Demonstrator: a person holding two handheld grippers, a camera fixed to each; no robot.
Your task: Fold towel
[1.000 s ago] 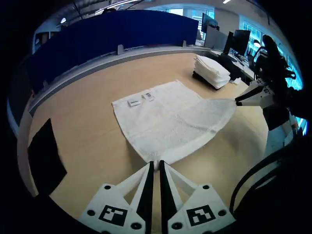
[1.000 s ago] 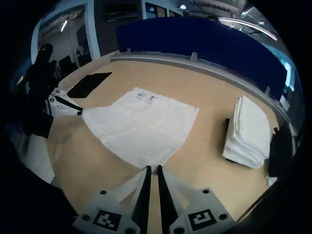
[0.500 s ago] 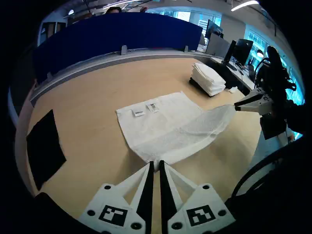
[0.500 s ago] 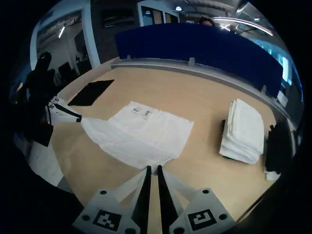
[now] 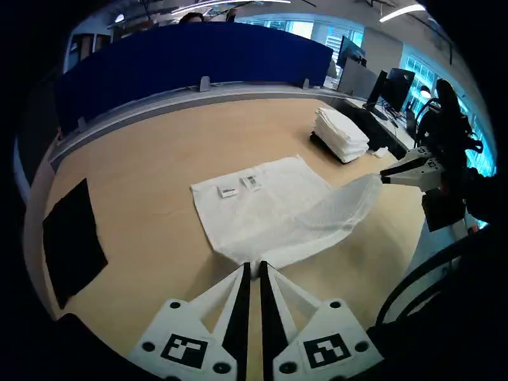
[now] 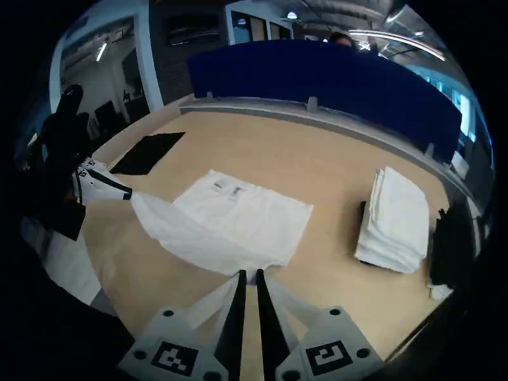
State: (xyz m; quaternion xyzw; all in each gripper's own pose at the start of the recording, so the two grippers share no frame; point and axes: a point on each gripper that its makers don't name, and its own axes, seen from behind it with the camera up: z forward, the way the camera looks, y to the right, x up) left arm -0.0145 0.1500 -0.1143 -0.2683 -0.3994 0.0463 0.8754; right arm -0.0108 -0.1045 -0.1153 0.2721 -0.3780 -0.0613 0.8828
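A white towel (image 5: 279,209) (image 6: 235,219) lies spread on the wooden desk, two small labels near its far edge. My left gripper (image 5: 254,272) is shut on one near corner of it, lifted off the desk. My right gripper (image 6: 247,278) is shut on the other near corner. In the left gripper view the right gripper (image 5: 384,179) shows at the right, pinching its corner; in the right gripper view the left gripper (image 6: 127,193) shows at the left with a gloved hand behind it. The towel's near edge hangs raised between the two grippers.
A stack of folded white towels (image 5: 341,132) (image 6: 395,219) rests on the desk at the far side. A black mat (image 5: 70,241) (image 6: 146,152) lies near one desk edge. A blue partition (image 5: 184,57) runs along the back. Monitors (image 5: 392,70) stand beyond the stack.
Both grippers have risen with the towel's near corners, so the near edge now hangs higher off the desk and the towel looks farther away.
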